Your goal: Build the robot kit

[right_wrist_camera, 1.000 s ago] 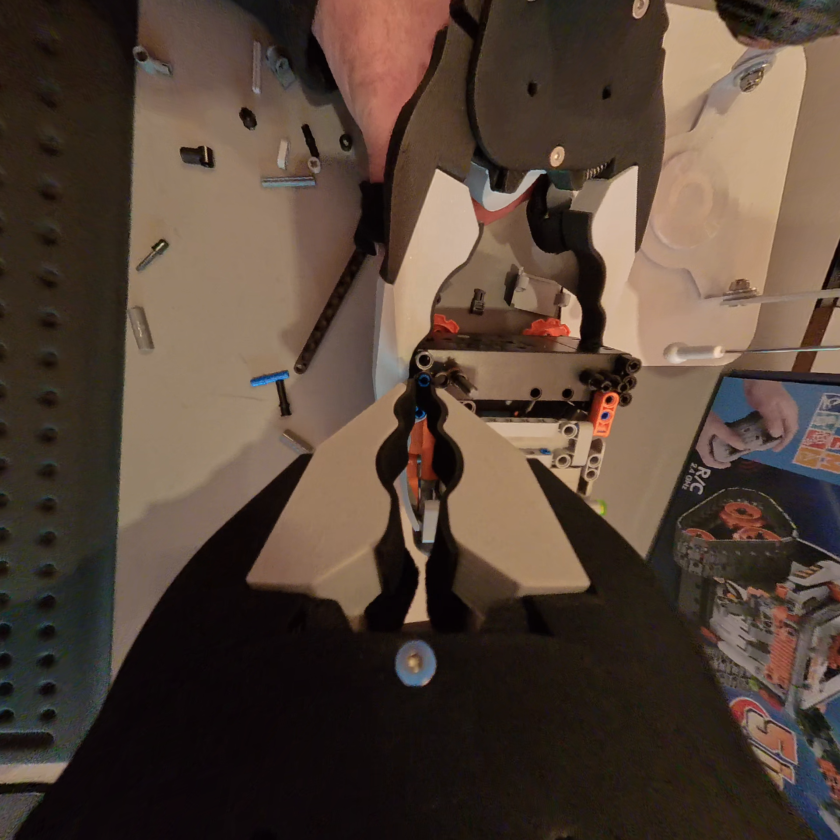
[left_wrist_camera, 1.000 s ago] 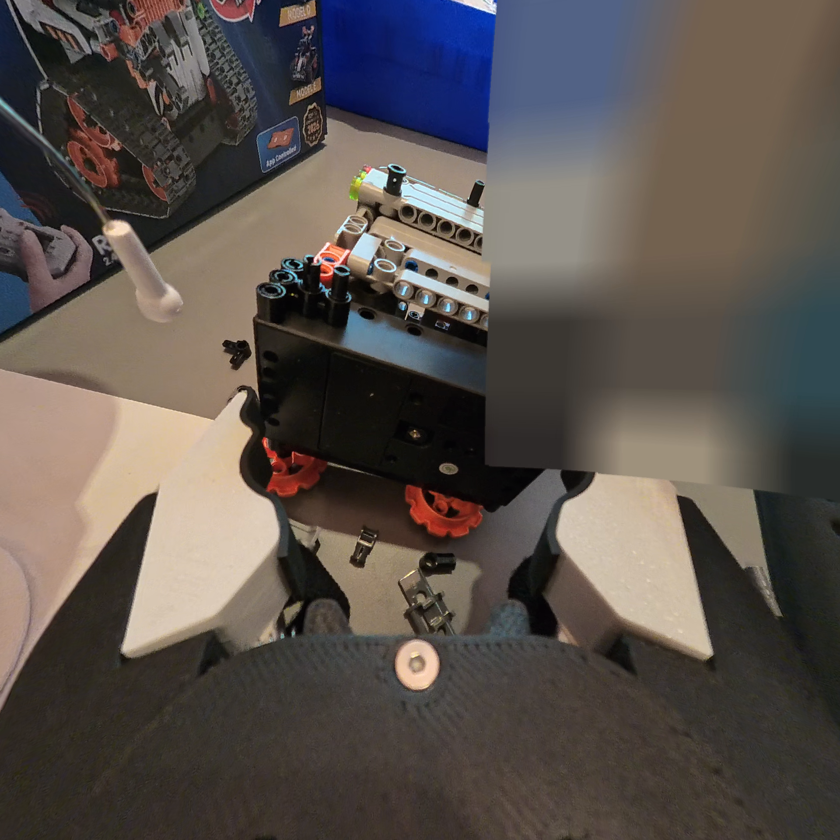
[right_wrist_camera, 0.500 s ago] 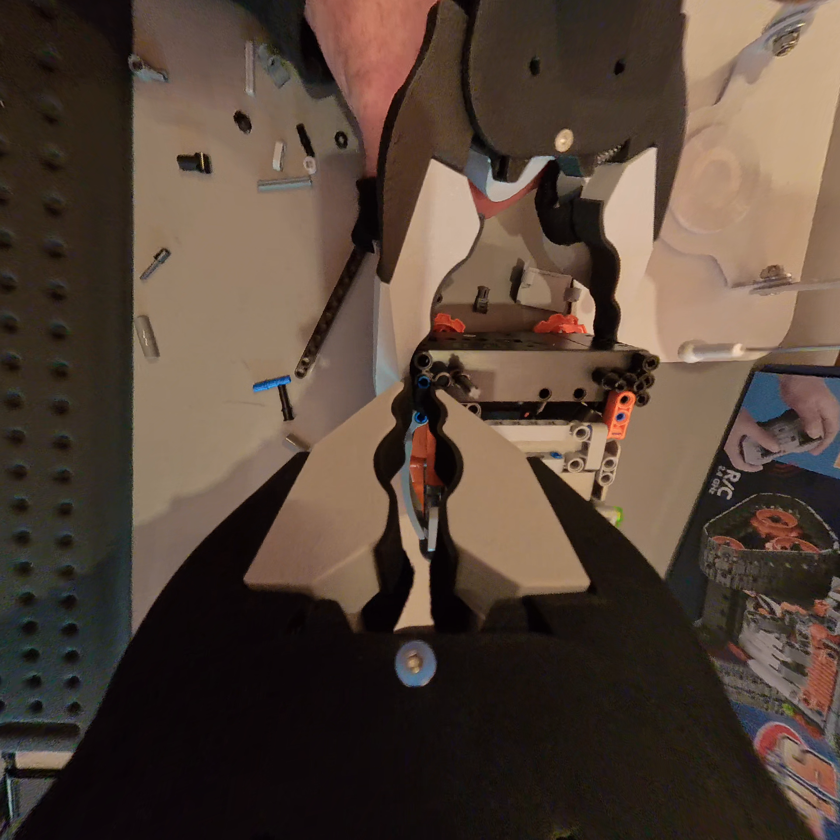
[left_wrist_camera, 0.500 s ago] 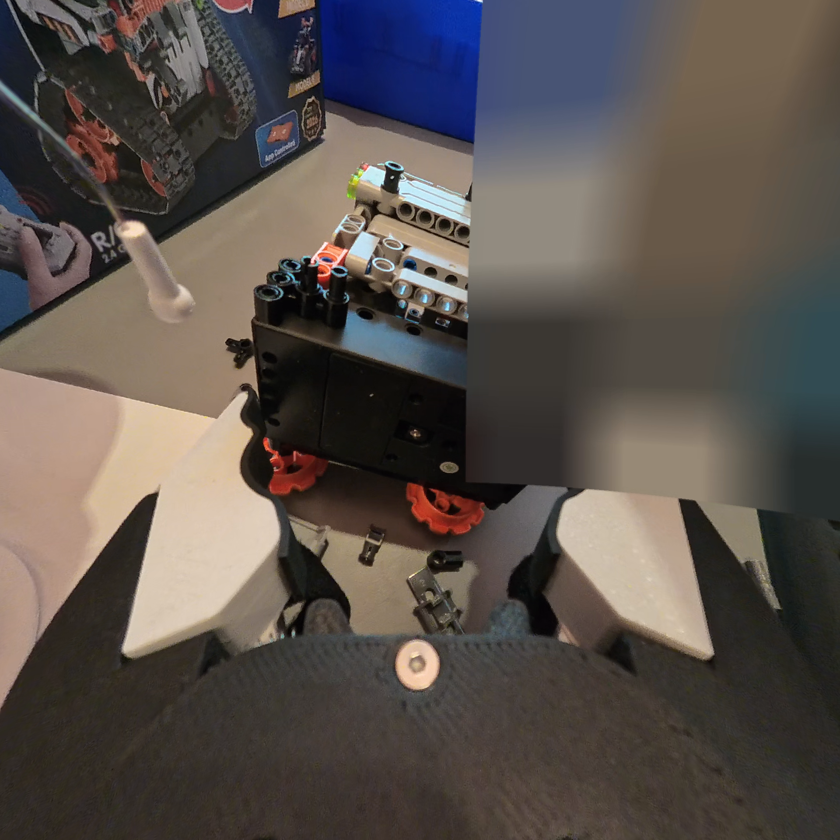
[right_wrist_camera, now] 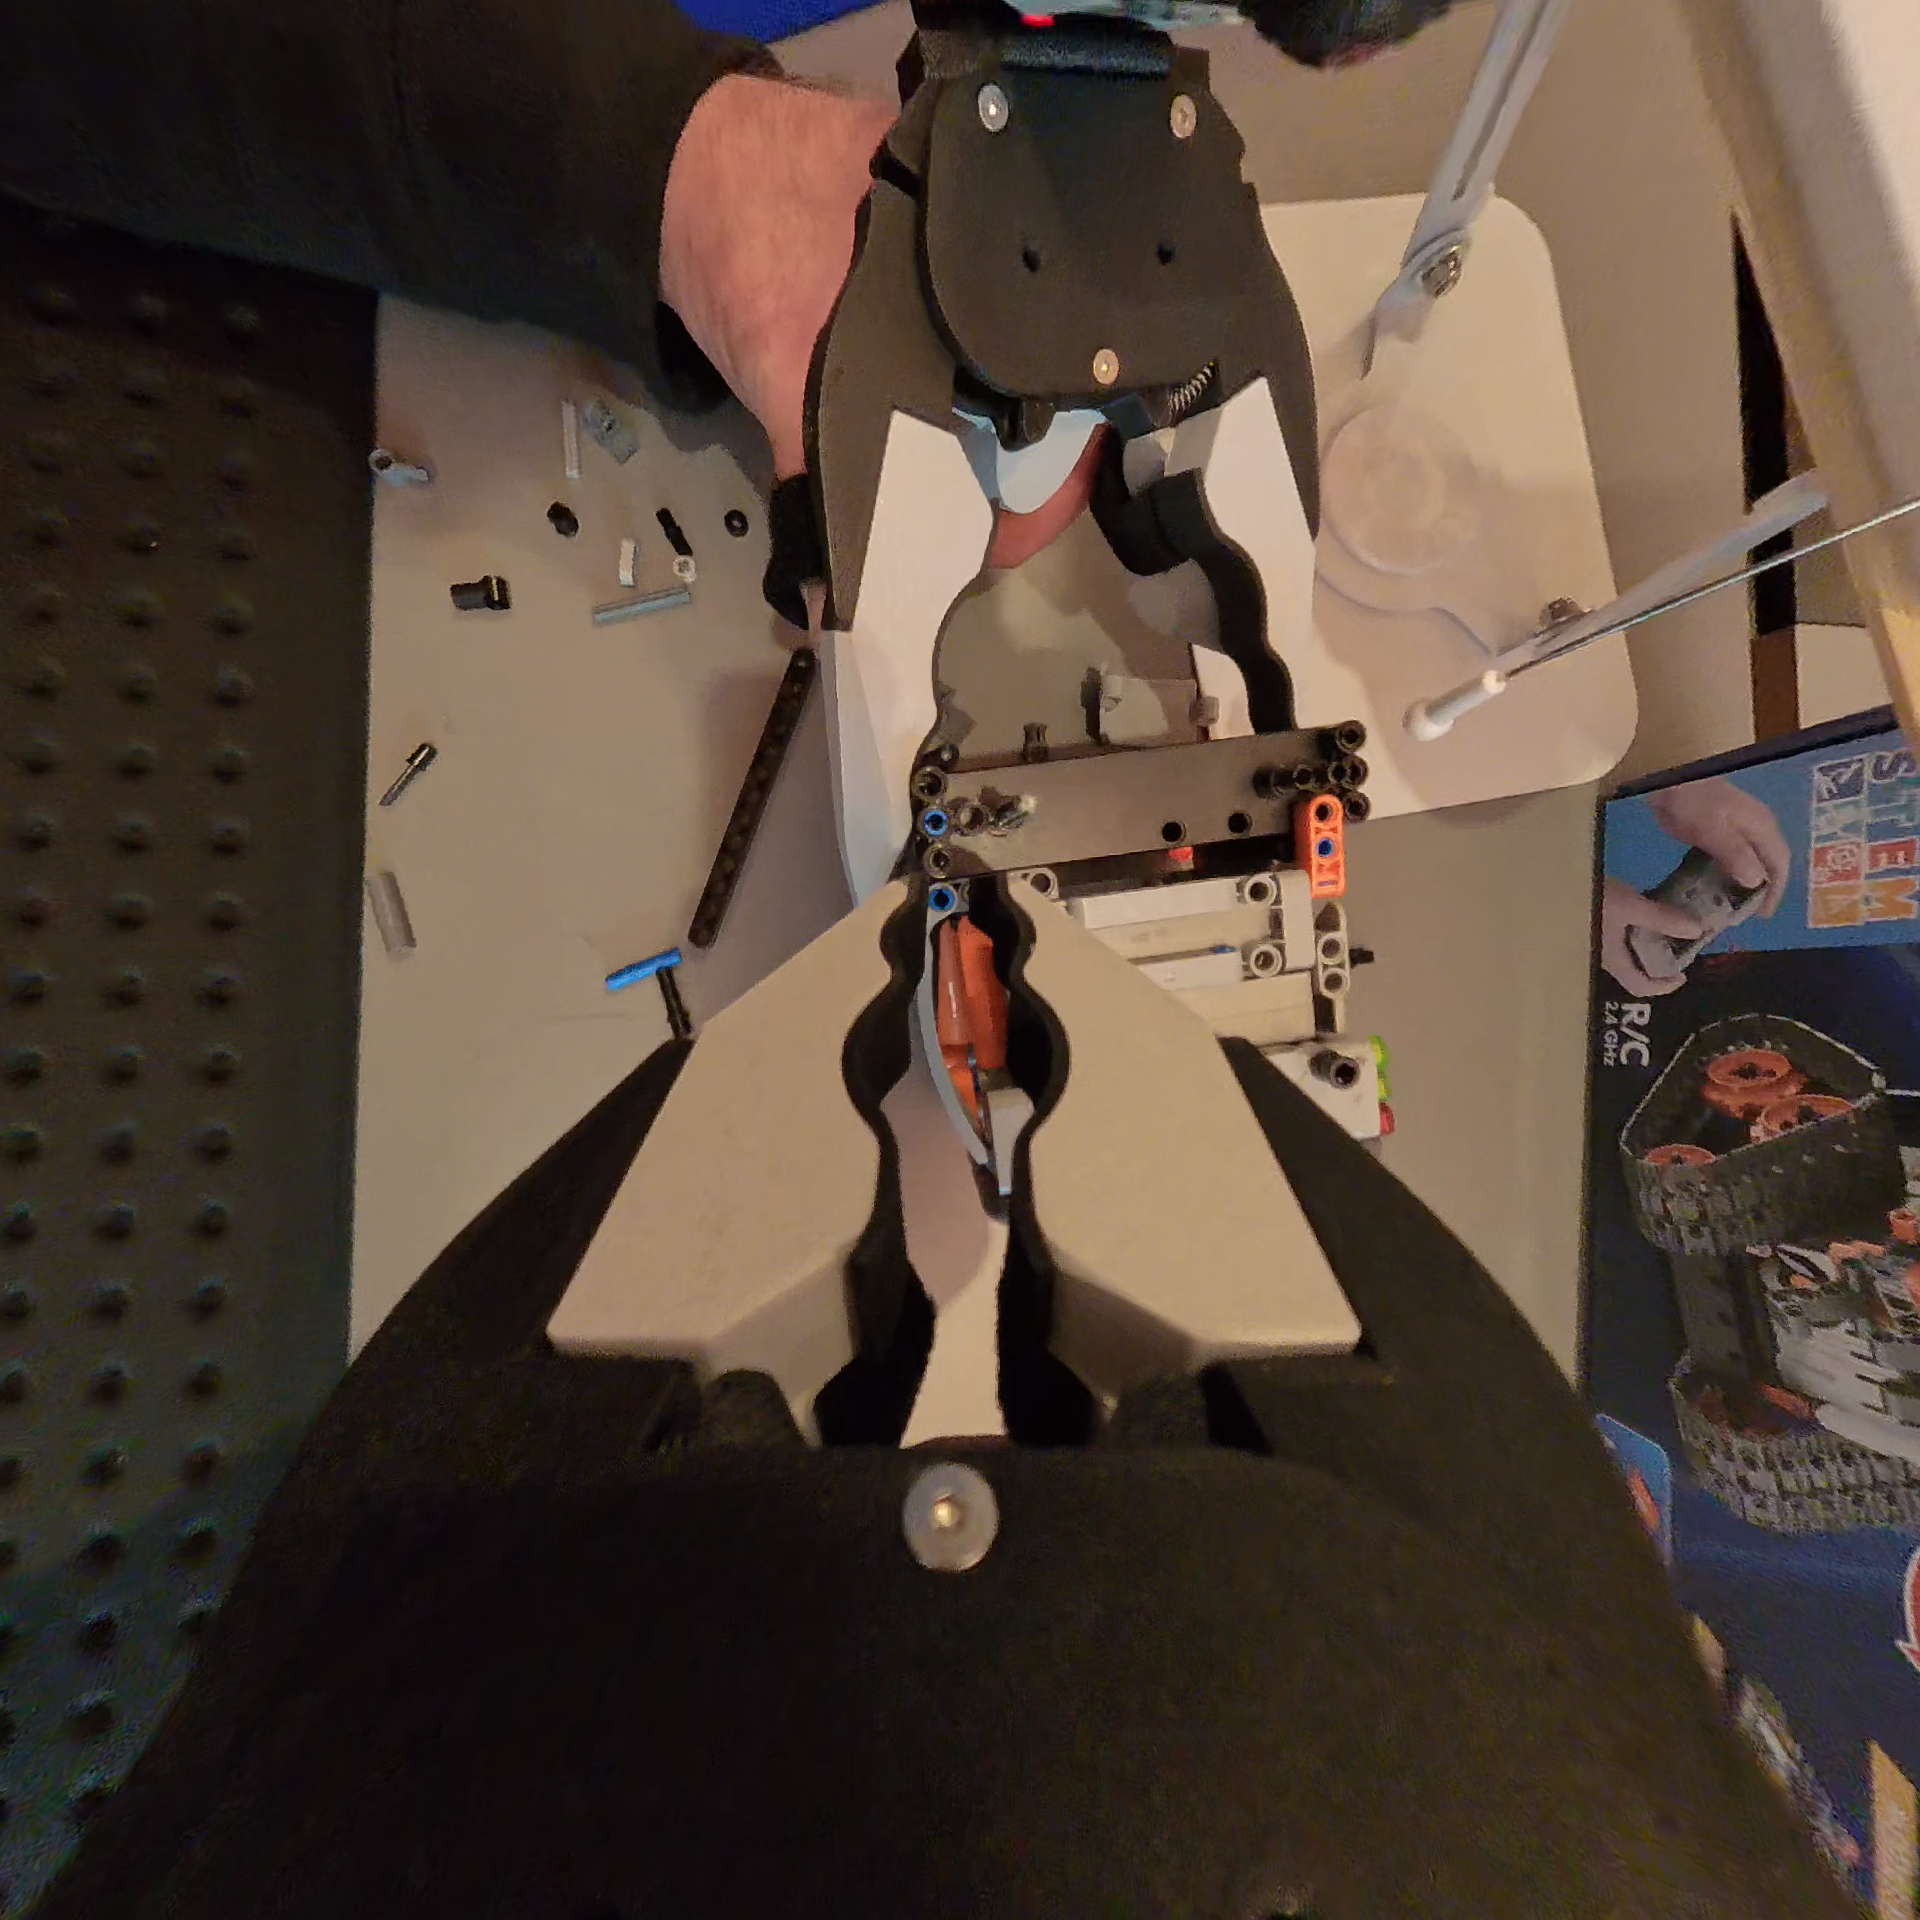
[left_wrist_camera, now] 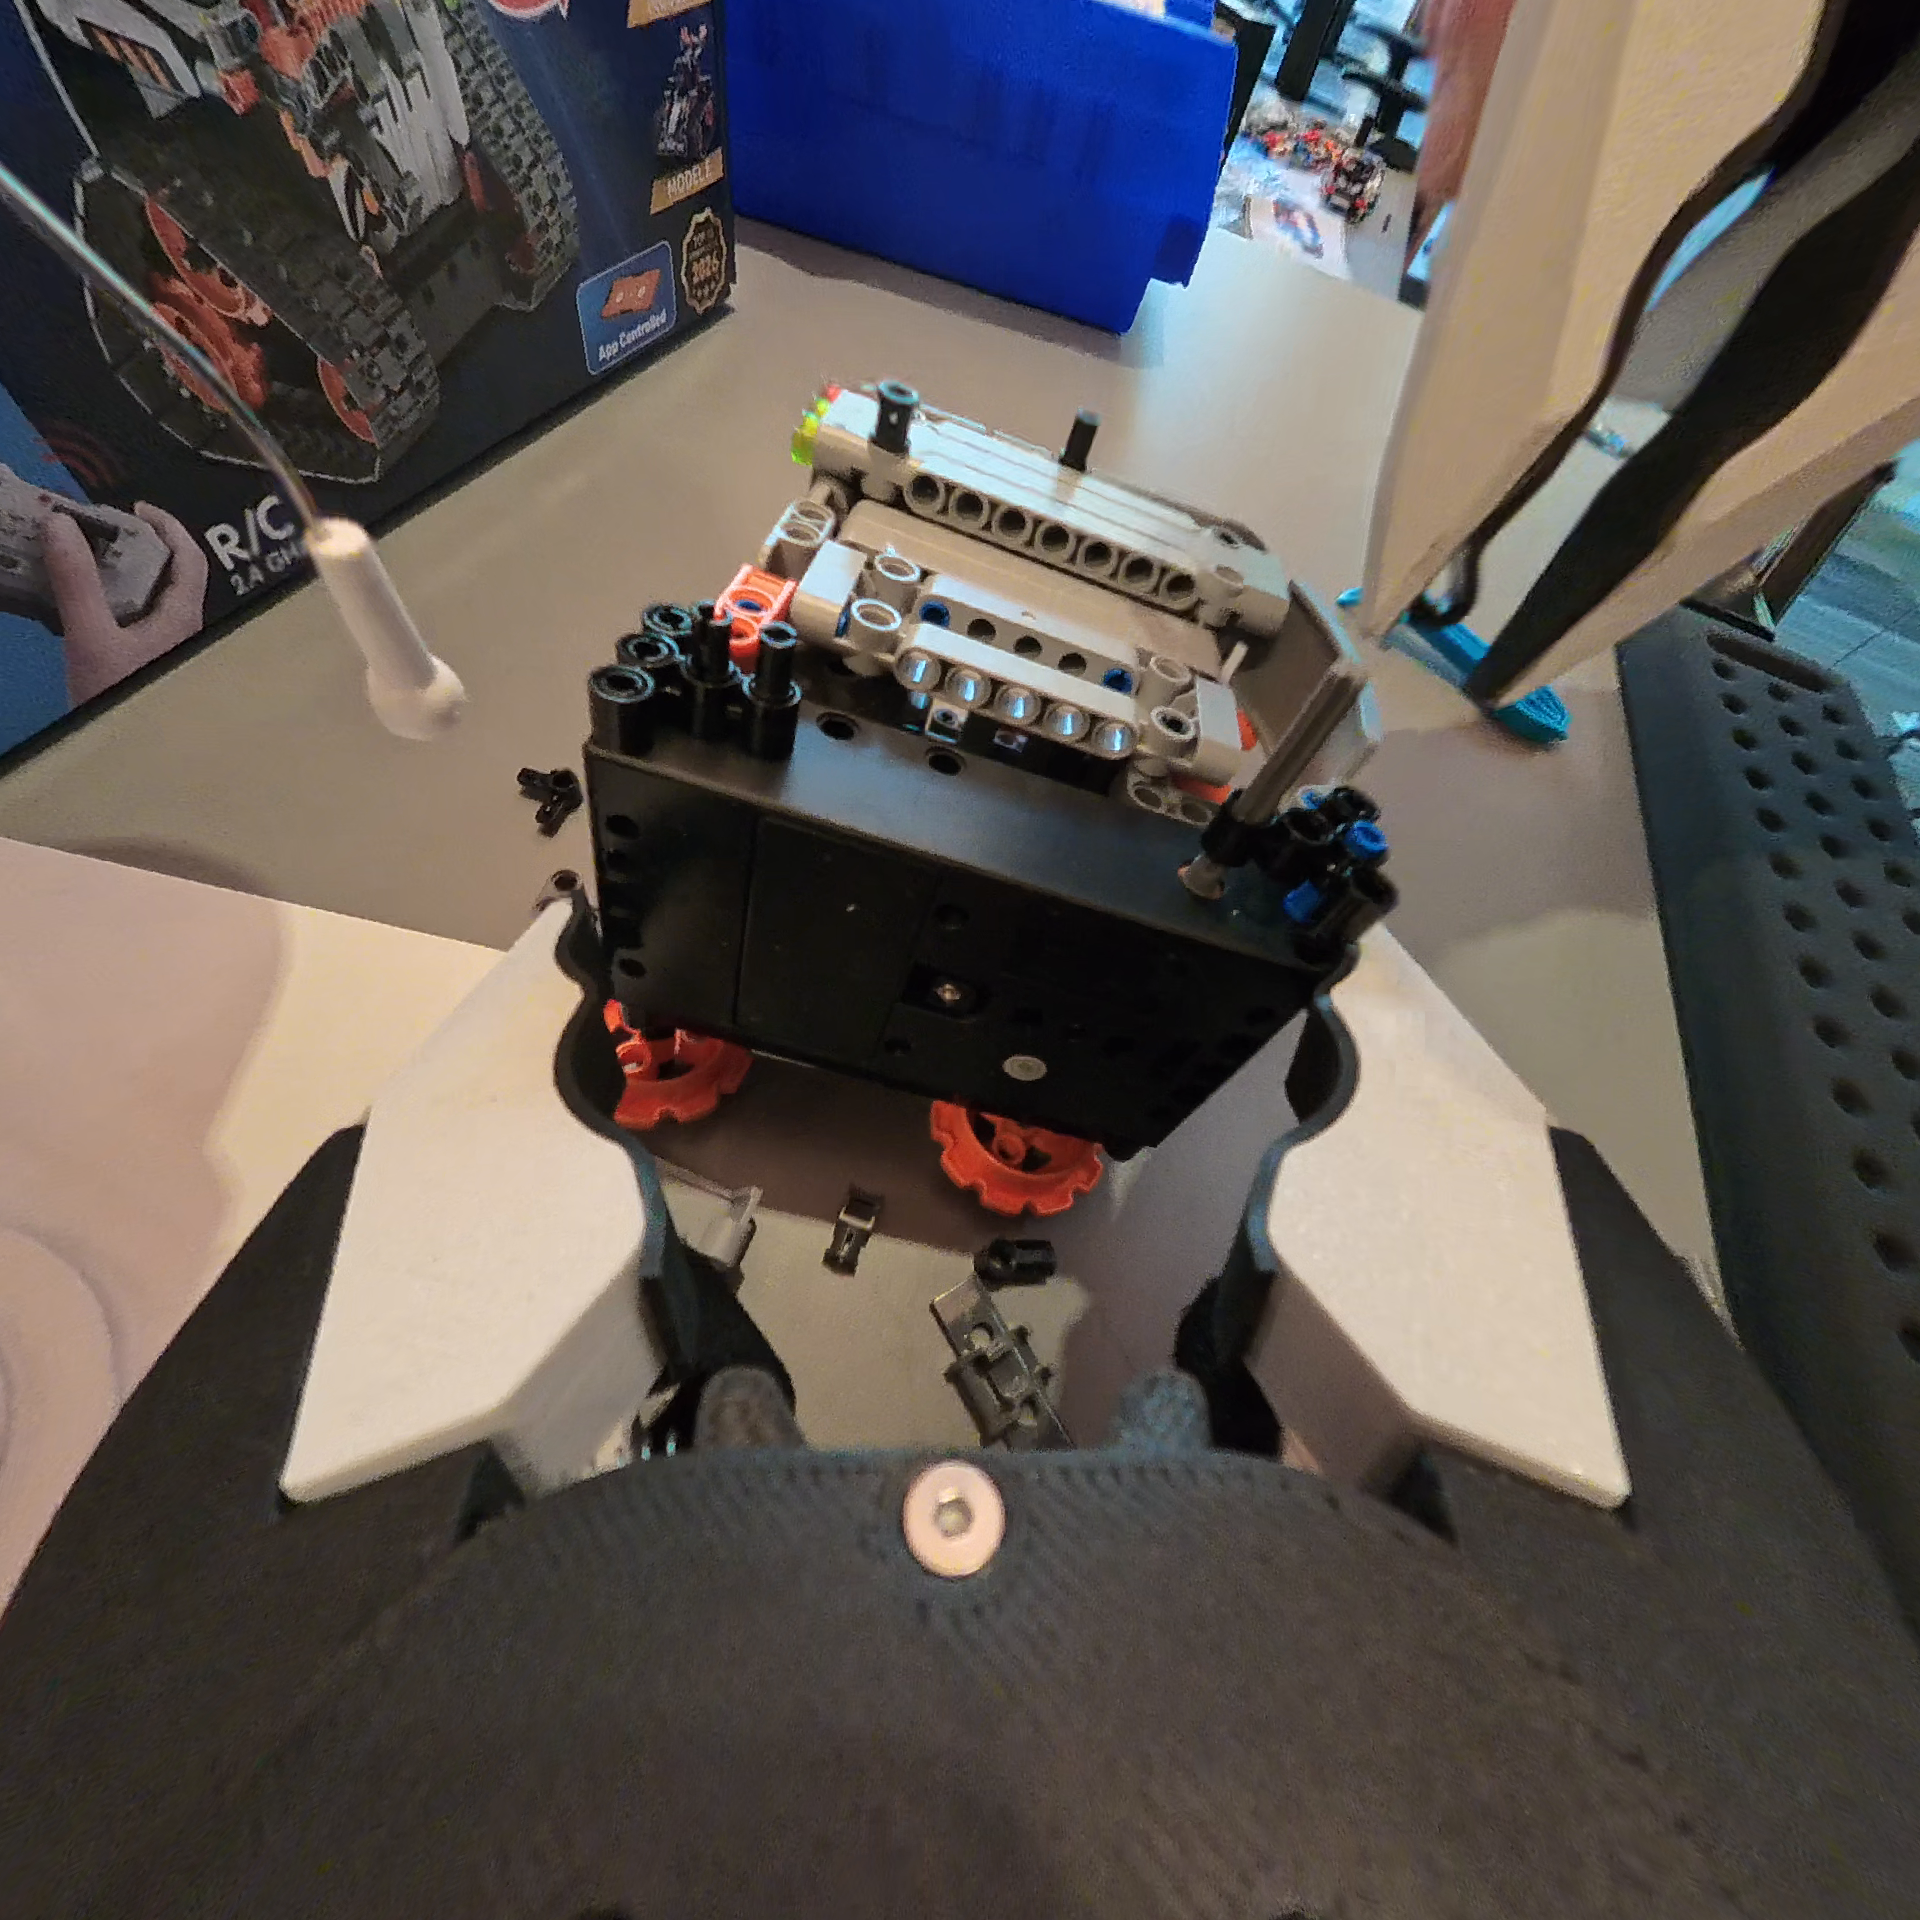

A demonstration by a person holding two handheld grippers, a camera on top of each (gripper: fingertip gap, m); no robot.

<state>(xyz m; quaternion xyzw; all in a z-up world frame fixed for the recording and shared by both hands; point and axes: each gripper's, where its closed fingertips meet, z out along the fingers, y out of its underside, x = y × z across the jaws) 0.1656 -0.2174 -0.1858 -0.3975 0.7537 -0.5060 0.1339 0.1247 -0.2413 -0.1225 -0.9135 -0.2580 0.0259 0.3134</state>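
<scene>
A brick-built model (left_wrist_camera: 935,914) has a black box body, grey holed beams on top and orange gear wheels (left_wrist_camera: 1013,1158) below. My left gripper (left_wrist_camera: 956,945) is shut on the black body, one finger on each side, and holds it tilted above the table. It also shows in the right wrist view (right_wrist_camera: 1101,717), held by a person's hand (right_wrist_camera: 748,291). My right gripper (right_wrist_camera: 966,904) hangs over the model (right_wrist_camera: 1132,800) from above. Its jaws are nearly together on a grey and orange piece (right_wrist_camera: 971,1023) at the model's corner. Its fingers (left_wrist_camera: 1507,364) show at the upper right of the left wrist view.
A blue toy box (left_wrist_camera: 312,208) stands beside the model, also at the right (right_wrist_camera: 1766,1143). A blue bin (left_wrist_camera: 966,145) is behind. Loose small parts (right_wrist_camera: 623,603) and a long black beam (right_wrist_camera: 753,800) lie on the table. A studded dark mat (right_wrist_camera: 156,935) borders it. A white-tipped wire (left_wrist_camera: 390,665) hangs nearby.
The right gripper has drawn back and up a little from the model. The left gripper keeps its hold; the model has barely moved.
</scene>
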